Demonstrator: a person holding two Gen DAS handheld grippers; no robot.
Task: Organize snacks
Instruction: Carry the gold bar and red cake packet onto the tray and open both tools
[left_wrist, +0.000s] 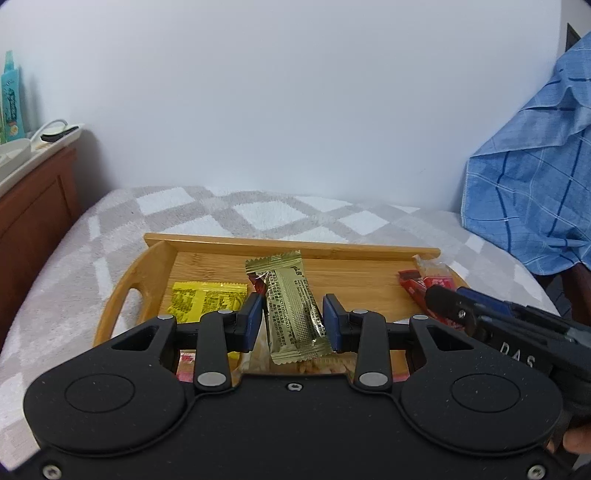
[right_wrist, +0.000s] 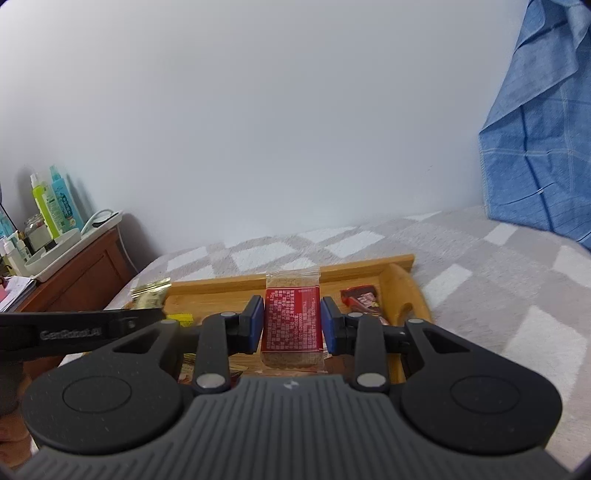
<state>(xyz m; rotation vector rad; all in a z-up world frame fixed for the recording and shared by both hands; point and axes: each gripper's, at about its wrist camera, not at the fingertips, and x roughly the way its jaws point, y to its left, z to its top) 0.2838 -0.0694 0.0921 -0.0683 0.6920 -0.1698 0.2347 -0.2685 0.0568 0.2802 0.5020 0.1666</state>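
Left gripper (left_wrist: 293, 320) clamps gold snack pack (left_wrist: 293, 314) upright btwn its pads. Right gripper (right_wrist: 291, 320) pinches red snack pack (right_wrist: 291, 325), both above wooden tray (left_wrist: 155, 258).

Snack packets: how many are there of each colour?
Gold packet: 1
Yellow packet: 1
Red packet: 1
Dark red packet: 1
Total: 4 in plain sight. A few more lie mostly hidden nearer the cameras and are not counted.

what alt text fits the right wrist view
The right gripper is shut on a red-labelled clear snack packet above a bamboo tray on a grey-and-white checked blanket. The left gripper carries a gold packet alongside.
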